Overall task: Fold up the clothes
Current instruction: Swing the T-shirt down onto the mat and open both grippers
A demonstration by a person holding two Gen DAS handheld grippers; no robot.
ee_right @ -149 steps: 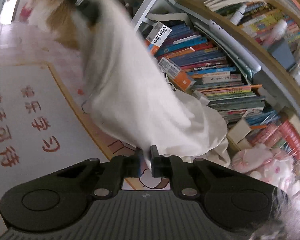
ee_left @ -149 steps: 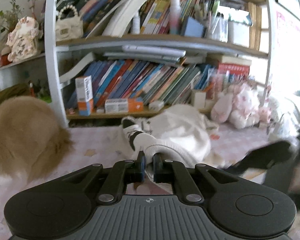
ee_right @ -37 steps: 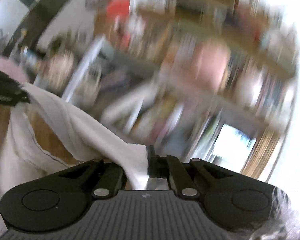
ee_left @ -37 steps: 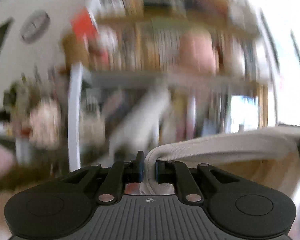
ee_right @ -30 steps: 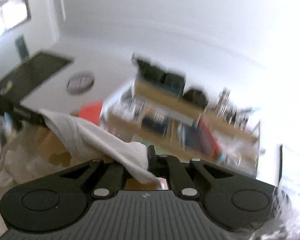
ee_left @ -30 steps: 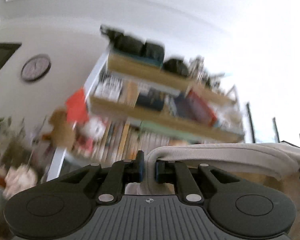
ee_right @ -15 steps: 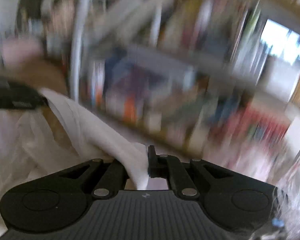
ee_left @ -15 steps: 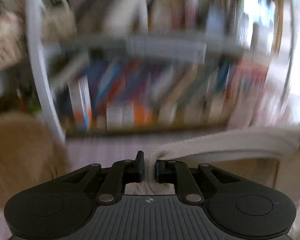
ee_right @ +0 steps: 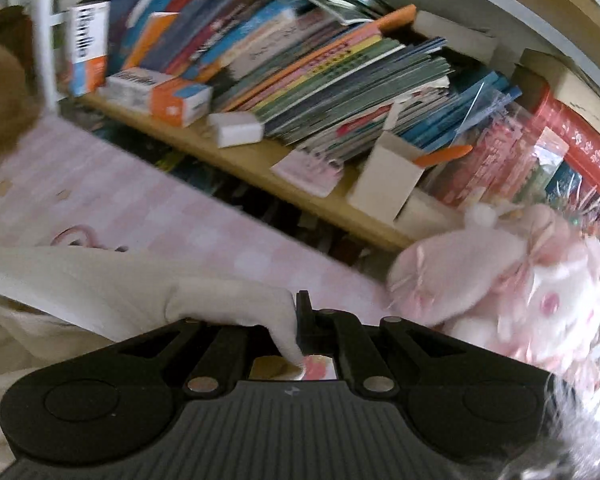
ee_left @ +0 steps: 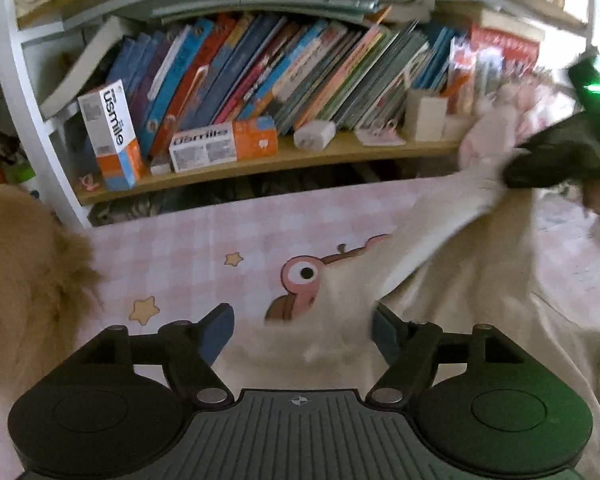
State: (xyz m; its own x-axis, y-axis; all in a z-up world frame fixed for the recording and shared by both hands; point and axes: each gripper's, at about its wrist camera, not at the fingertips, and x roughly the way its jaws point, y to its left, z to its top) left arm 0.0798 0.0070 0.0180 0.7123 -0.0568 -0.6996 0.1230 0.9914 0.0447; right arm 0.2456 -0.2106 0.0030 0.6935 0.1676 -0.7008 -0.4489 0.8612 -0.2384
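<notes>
Left gripper (ee_left: 302,326): fingers spread wide, nothing pinched between them. The cream garment (ee_left: 440,300) lies on the surface in the gap and runs off to the right, rumpled.

Right gripper (ee_right: 296,320): fingers clenched on an edge of the cream garment (ee_right: 148,292); the cloth is drawn into the pinch and trails left in a taut band. In the left wrist view the right gripper (ee_left: 540,164) shows as a dark blurred shape at the far right, holding up a corner of the same cloth.

Beneath the garment: pink checked bedsheet (ee_left: 204,248) with star prints and a pink cartoon figure (ee_left: 300,280), partly covered by the cloth.

Left edge: brown furry plush (ee_left: 20,280), resting on the sheet. Right side: pink stuffed toy (ee_right: 500,280), just beside the clenched gripper.

Behind: wooden bookshelf (ee_left: 260,160) packed with leaning books (ee_left: 300,64); an upright usmile box (ee_left: 112,132) and a second one (ee_left: 224,144) lying flat on the shelf.
</notes>
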